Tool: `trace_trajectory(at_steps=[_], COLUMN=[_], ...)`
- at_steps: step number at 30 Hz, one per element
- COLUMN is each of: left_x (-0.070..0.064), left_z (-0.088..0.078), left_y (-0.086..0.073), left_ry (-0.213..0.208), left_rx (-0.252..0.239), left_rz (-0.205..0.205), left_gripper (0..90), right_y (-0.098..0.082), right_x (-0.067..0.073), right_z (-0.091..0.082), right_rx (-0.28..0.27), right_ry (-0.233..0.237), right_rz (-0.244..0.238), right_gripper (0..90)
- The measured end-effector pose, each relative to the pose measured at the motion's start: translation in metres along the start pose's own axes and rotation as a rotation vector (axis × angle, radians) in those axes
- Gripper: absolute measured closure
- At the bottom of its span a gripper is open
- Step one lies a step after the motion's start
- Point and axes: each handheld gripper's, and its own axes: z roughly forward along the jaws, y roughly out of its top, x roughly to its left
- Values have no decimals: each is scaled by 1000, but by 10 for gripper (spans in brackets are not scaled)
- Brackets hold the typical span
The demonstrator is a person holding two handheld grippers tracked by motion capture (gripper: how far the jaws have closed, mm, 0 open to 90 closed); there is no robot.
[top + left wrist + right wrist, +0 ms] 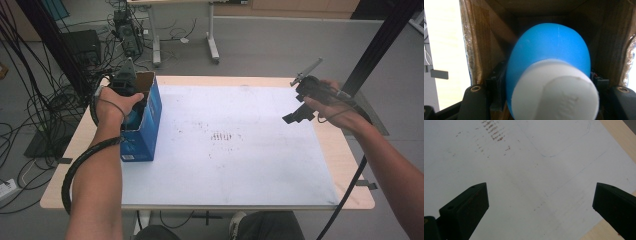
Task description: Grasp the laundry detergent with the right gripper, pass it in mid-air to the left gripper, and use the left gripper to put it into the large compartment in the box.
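- One desk (345, 165) with a white sheet (235, 150); space beside the box suits a set-down
- Blue box (150, 125) stands open-topped at the left edge; it is narrow, so lift straight up, clear of the walls
- Blue bottle (549, 50), white cap (555, 92), sits inside it, clamped in the left tool (131, 102)
- Right tool (540, 202) spread wide, holding nothing, over the sheet; it could steady the box

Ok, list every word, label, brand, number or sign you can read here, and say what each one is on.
None can be read.
Blue box: a pale label patch low on its side, too small and blurred to read.
White cap of the blue bottle: raised marks on its top, too blurred to read.
White mat: brown smudges and faint pen lines, no letters.
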Motion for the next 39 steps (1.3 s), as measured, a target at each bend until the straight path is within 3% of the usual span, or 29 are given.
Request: trace_trajectory(at_steps=[39], left_x=[1], left_z=[0], left_y=[-1], left_ry=[-7], left_rx=[-5], left_rz=[1], left_gripper=[349], right_y=[3], right_x=[0], right_z=[-2], right_rx=[1], right_ry=[-2], right_rz=[-6], right_gripper=[4])
